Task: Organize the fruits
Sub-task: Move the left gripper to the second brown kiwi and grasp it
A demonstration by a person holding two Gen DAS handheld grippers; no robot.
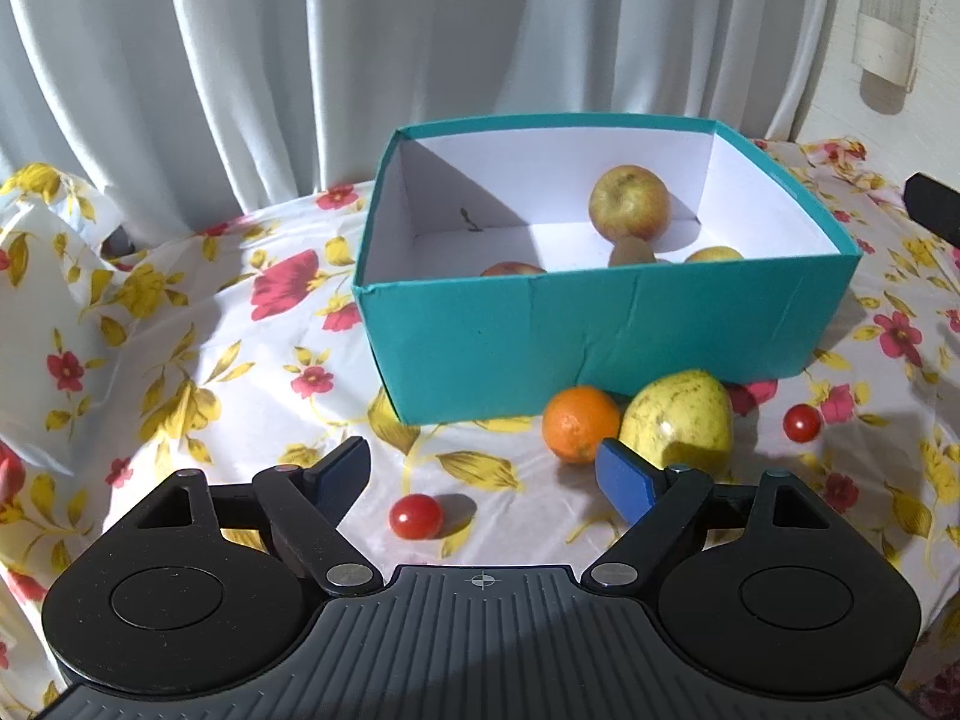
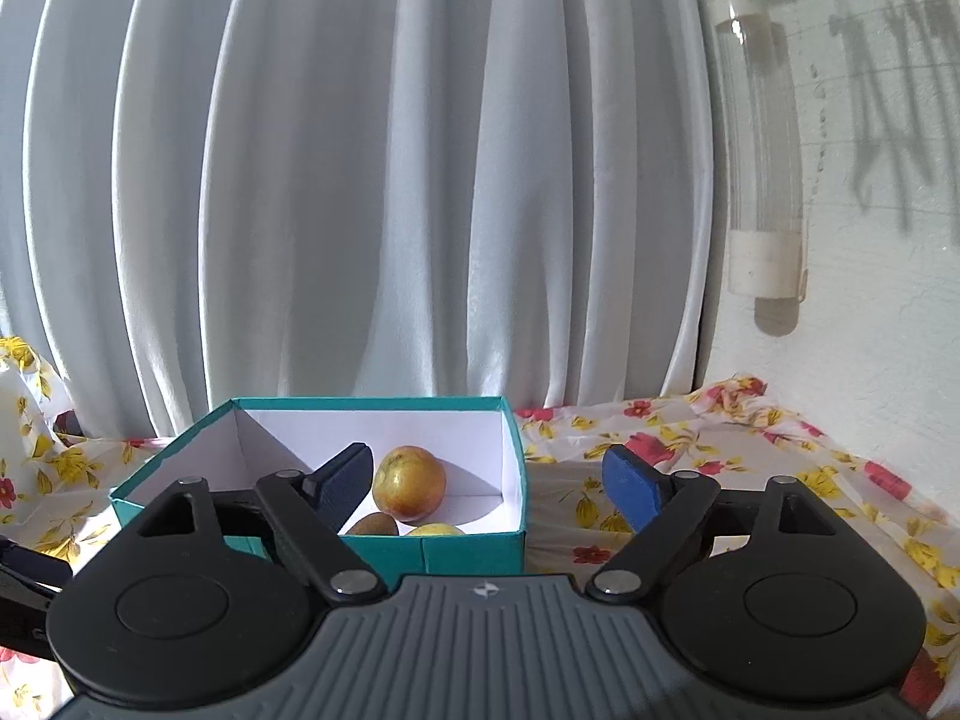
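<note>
While the left tongs (image 1: 483, 474) hang spread and empty over the near part of the bench (image 1: 210, 360), a cherry tomato (image 1: 415, 516) lies on the flowered cloth between their blue pads (image 1: 624, 483), touched by neither. Just beyond the right pad an orange (image 1: 579, 423) and a yellow-green mango (image 1: 681, 420) sit side by side, touching, against the near wall of the teal box (image 1: 540, 348). A second cherry tomato (image 1: 802, 423) rests apart, nearer the bench's right edge. Inside the box an apple (image 1: 629, 202) stands toward the back wall, with a brown kiwi (image 1: 630, 252) in front of it, and the tops of a red fruit (image 1: 513, 269) and a yellow fruit (image 1: 714, 253) show above the near wall.

The right tongs (image 2: 486, 483) are spread and empty too, held above the box's near right corner and aimed almost level at the white curtain (image 2: 360, 180) behind the bench's far edge. A clear bottle (image 2: 765, 150) hangs on the wall beside the curtain.
</note>
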